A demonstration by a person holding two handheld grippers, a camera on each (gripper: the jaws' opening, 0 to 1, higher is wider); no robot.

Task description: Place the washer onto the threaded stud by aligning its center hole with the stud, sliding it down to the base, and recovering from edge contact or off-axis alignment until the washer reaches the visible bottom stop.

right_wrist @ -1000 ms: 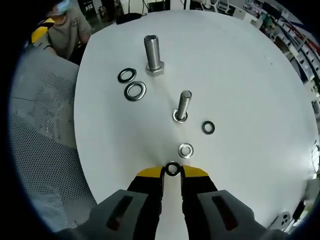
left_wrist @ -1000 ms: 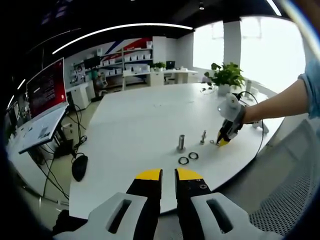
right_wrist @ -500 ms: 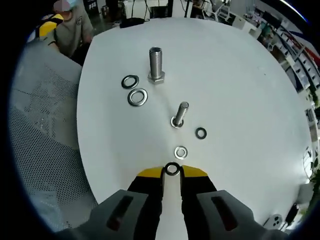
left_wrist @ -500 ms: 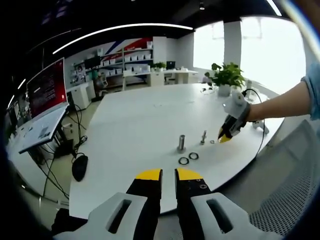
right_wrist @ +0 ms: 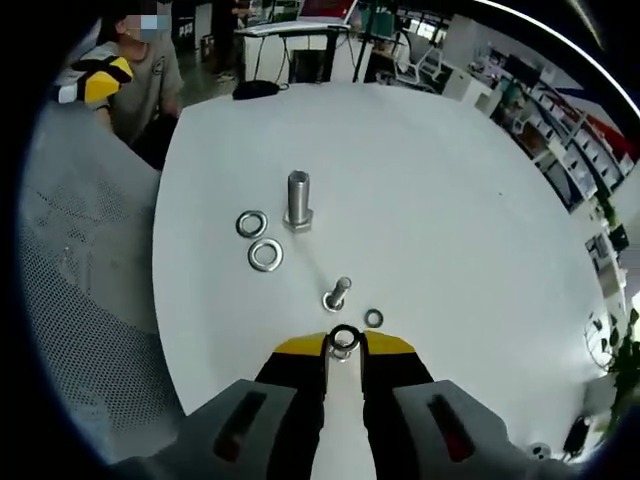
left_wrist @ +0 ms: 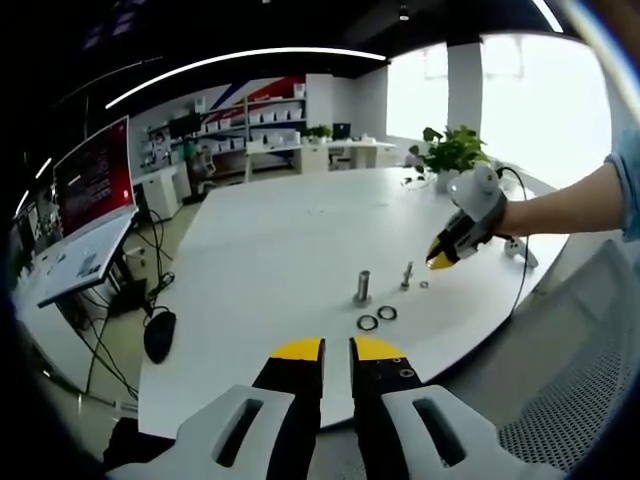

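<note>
My right gripper (right_wrist: 345,344) is shut on a small dark washer (right_wrist: 345,336) and hangs above the white table (right_wrist: 450,200). Just ahead of its tips stands the small threaded stud (right_wrist: 337,295), with a small dark washer (right_wrist: 373,318) lying to its right. In the left gripper view the right gripper (left_wrist: 440,260), in a person's hand, hovers above and right of the small stud (left_wrist: 406,275). My left gripper (left_wrist: 337,350) is low at the table's near edge, jaws close together with nothing between them.
A larger stud (right_wrist: 298,202) stands farther off with two large washers (right_wrist: 251,223) (right_wrist: 266,255) beside it. A mesh chair (right_wrist: 80,280) lies left of the table and a seated person (right_wrist: 130,70) is behind it. A potted plant (left_wrist: 452,152) stands on the far edge.
My right gripper has risen from the table with the washer in it, so the studs and washers look smaller and farther. The left gripper has stayed still.
</note>
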